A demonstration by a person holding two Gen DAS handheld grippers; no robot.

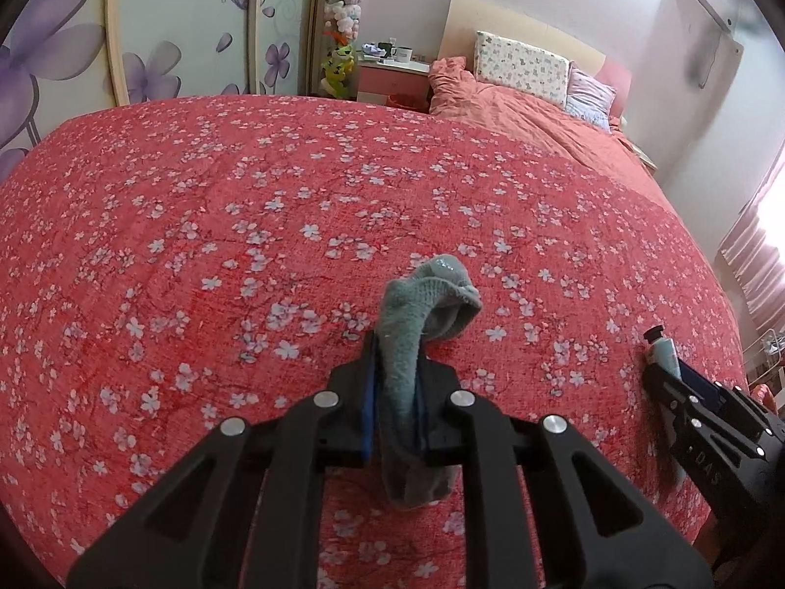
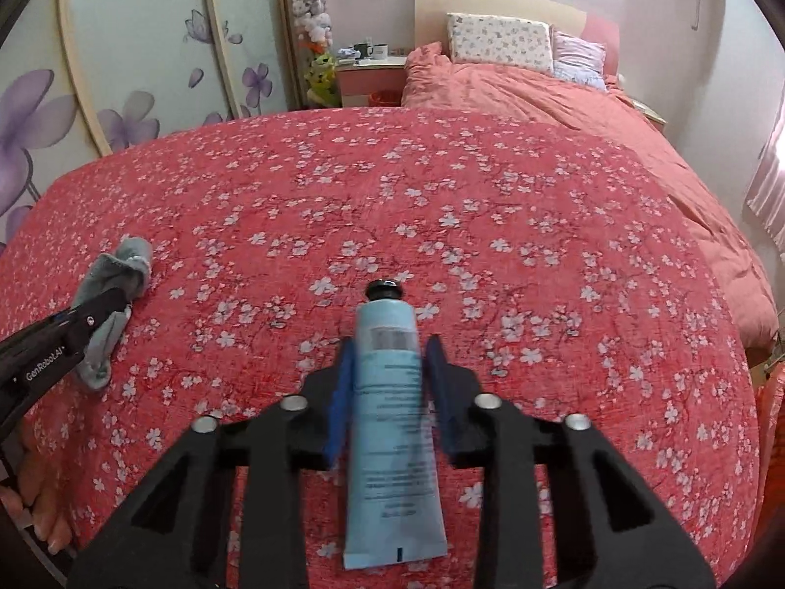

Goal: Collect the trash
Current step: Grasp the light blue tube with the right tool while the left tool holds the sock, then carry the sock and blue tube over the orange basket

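A grey-green sock (image 1: 431,294) is pinched between the blue pads of my left gripper (image 1: 397,358), which is shut on it; its toe end curls over the fingertips and the other end hangs below the jaws. The same sock (image 2: 117,265) and left gripper (image 2: 108,309) show at the left of the right wrist view. A light blue tube (image 2: 392,417) with a black cap lies lengthwise between the pads of my right gripper (image 2: 390,348), which close against its sides just above the red flowered bedspread (image 2: 539,245). The tube (image 1: 662,348) and right gripper (image 1: 687,373) sit at the far right of the left wrist view.
A bunched pink quilt (image 1: 515,108) and pillows (image 1: 520,64) lie at the head of the bed. A pink nightstand (image 1: 392,78) with mugs stands beside a wardrobe (image 1: 171,24) with purple flowers. Curtains (image 1: 755,255) hang on the right. A person's hand (image 2: 39,515) shows at lower left.
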